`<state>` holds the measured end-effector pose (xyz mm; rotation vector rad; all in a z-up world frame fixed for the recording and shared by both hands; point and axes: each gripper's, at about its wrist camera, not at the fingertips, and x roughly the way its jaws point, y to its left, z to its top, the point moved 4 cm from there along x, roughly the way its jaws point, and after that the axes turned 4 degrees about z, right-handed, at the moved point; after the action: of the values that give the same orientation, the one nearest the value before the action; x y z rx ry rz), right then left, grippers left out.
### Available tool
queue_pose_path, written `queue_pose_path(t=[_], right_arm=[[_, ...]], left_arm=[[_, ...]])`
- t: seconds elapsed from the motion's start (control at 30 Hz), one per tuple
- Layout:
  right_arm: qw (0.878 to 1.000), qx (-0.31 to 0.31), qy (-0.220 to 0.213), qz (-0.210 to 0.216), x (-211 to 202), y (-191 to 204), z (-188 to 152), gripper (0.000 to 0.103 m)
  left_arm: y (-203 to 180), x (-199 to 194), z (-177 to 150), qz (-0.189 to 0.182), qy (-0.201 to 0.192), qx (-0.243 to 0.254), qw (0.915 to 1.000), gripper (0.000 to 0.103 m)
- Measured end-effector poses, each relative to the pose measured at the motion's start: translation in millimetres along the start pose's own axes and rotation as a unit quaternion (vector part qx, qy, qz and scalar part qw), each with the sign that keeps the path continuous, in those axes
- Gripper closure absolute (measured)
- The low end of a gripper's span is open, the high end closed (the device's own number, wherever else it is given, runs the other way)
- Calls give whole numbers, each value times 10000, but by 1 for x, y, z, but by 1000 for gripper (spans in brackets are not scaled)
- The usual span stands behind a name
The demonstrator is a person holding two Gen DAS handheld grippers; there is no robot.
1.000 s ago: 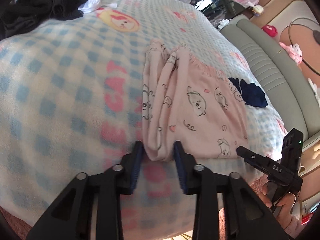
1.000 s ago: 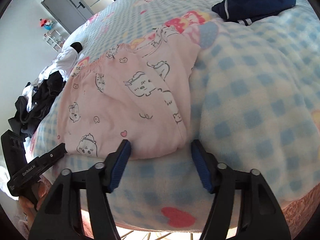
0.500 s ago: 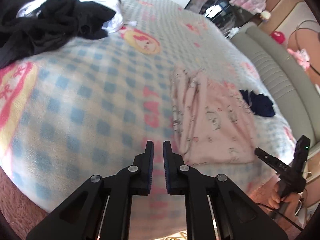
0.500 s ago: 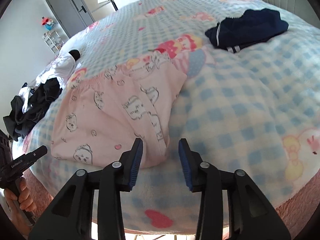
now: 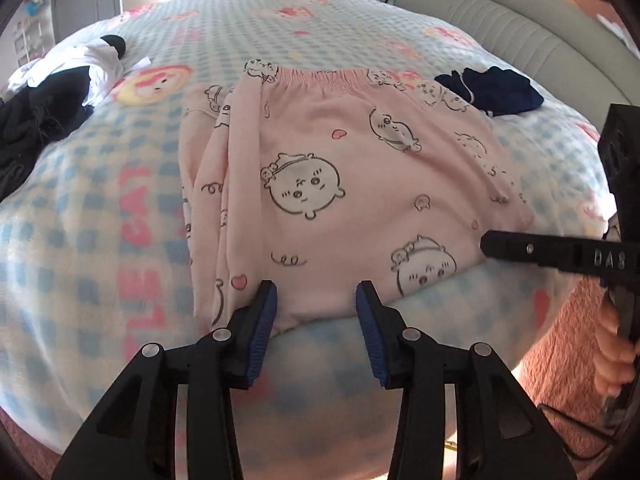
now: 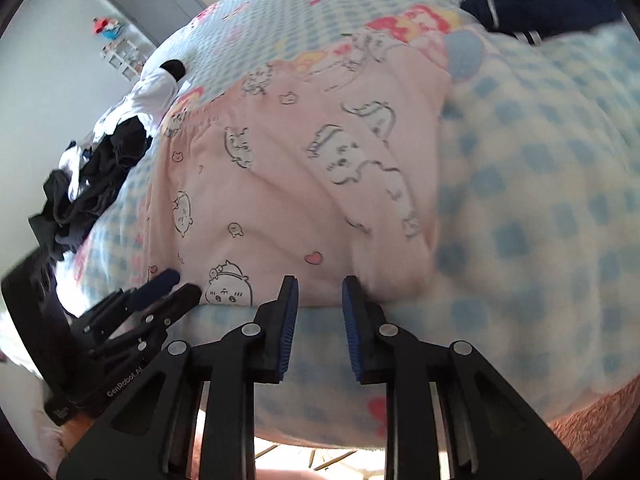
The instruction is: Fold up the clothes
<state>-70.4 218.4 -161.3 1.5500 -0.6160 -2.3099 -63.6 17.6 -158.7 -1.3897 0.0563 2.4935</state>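
The pink cartoon-printed cotton pyjama bottoms (image 5: 352, 200) lie folded on the checked bed blanket (image 5: 80, 216), waistband at twelve o'clock. Both grippers meet the near hem: left gripper (image 5: 316, 300) jaws spreading, straddling it; right gripper (image 6: 318, 294) jaws closing around its corner.

1 pair of pink pajama pants (image 5: 340, 184) is lying folded on 1 checked blanket (image 5: 80, 216). Beyond the pants' far right corner, 1 dark navy garment (image 5: 496, 92) is sitting. To the pants' far left, 1 heap of black and white clothes (image 5: 52, 100) is resting. 2 grippers are meeting the pants' near edge: left gripper (image 5: 316, 300), right gripper (image 6: 320, 292).
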Motion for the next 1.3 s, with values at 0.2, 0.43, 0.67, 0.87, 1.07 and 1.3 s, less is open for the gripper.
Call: queue_pose_path(t=[0.2, 0.43, 0.67, 0.87, 1.07, 1.3], right_arm=[[9978, -288, -527, -295, -35, 8, 13, 57], [9820, -1576, -471, -929, -1, 47, 33, 57], [9925, -896, -577, -596, -28, 10, 47, 47], [9855, -1261, -530, -1009, -6, 25, 50, 50], [9863, -690, -678, -1333, -26, -22, 38, 50], [9885, -809, -434, -1198, -6, -15, 28, 50]], left_arm=[[3, -32, 9, -92, -562, -191, 9982, 47], [40, -11, 56, 569, -666, -389, 9954, 48], [99, -31, 55, 453, -809, -1290, 9873, 51], [63, -18, 54, -502, -767, -1039, 9904, 49], [76, -32, 39, -736, -1101, -1423, 9809, 48], [11, -18, 56, -1646, -849, -918, 9784, 45]])
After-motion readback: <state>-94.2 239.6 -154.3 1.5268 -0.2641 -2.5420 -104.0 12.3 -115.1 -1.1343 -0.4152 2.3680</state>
